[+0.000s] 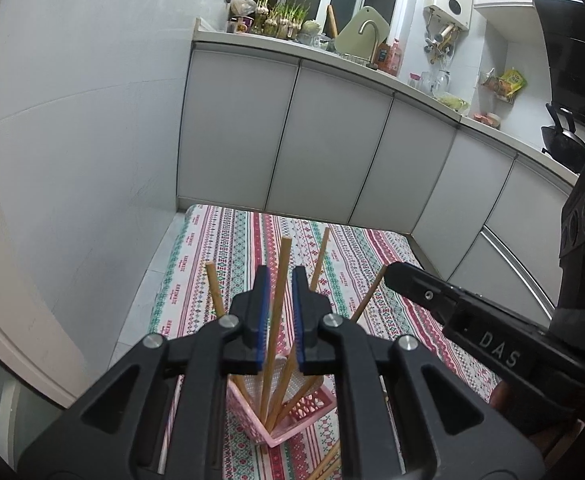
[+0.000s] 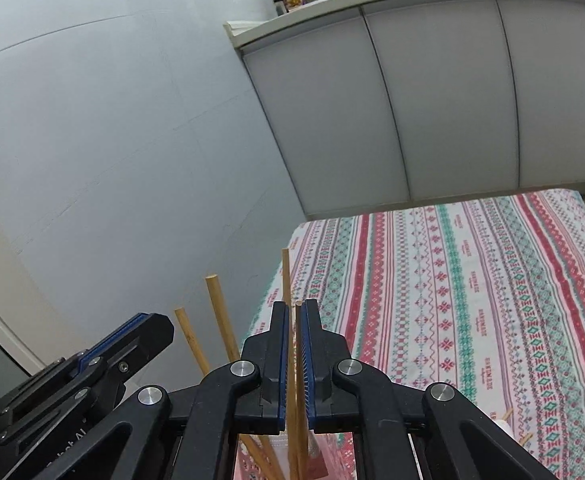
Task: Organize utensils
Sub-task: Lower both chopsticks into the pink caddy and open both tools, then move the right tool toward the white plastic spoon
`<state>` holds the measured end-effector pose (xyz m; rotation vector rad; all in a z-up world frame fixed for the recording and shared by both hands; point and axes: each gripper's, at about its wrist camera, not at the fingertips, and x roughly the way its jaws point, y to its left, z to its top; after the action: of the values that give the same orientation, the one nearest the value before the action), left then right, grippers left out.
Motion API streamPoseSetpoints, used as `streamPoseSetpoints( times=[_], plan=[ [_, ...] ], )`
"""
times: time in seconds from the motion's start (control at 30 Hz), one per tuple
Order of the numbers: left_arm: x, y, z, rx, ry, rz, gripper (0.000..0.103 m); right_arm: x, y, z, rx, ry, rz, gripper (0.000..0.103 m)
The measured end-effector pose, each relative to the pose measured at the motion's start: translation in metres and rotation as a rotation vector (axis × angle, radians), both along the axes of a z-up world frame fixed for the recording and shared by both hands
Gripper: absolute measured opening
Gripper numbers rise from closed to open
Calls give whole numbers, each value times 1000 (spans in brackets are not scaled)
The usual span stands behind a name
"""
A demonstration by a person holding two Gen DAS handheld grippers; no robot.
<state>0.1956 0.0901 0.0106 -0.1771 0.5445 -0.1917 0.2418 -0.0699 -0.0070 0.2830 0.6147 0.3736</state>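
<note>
Step in hand: dropping chopsticks into pink basket (image 1: 288, 420), standing on desk (image 1: 376, 264) at 6 o'clock. Left gripper (image 1: 280, 304): jaws slightly spread around one upright chopstick (image 1: 276, 312), no visible pinch. Right gripper (image 2: 295, 344): jaws narrow; chopstick pair (image 2: 292, 380) between, grip uncertain. Next move, judged: spread jaws fully, lift clear without tipping basket.

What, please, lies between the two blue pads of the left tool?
In the left wrist view, one upright wooden chopstick stands in the gap between the left tool's pads, its lower end in the pink basket; neither pad visibly presses it.
</note>
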Motion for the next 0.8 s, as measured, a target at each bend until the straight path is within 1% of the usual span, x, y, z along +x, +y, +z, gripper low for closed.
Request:
streamPoseSetpoints(
  times=[0.03,0.07,0.1,0.13,0.17,0.2,0.37,0.43,0.5,0.53,0.73,0.8],
  plan=[
    [-1,-1,0,3,1,0,15,1,0,0,2,4,2,9],
    [-3,-2,1,8,2,3,18,1,-1,0,9,9,3,15],
    [-4,-3,2,12,5,7,20,1,-3,0,22,11,6,27],
    [-5,-3,2,13,7,10,21,-1,-5,1,36,9,9,34],
    [-6,-3,3,13,9,13,22,-2,-8,2,49,5,11,45],
    [-7,-4,3,12,13,15,24,-3,-11,3,62,-1,15,48],
    [-14,1,6,8,37,39,27,-12,-25,15,66,-7,-3,49],
    [-18,3,7,10,50,43,31,-16,-34,18,64,0,-21,51],
    [-23,4,8,15,57,44,35,-19,-46,19,70,17,-38,57],
    [-25,4,8,17,57,43,36,-20,-50,20,70,25,-44,57],
    [-41,0,9,34,91,21,54,-30,-80,16,77,97,-79,63],
    [-45,-1,8,41,110,18,62,-34,-89,13,64,118,-88,67]
  ],
)
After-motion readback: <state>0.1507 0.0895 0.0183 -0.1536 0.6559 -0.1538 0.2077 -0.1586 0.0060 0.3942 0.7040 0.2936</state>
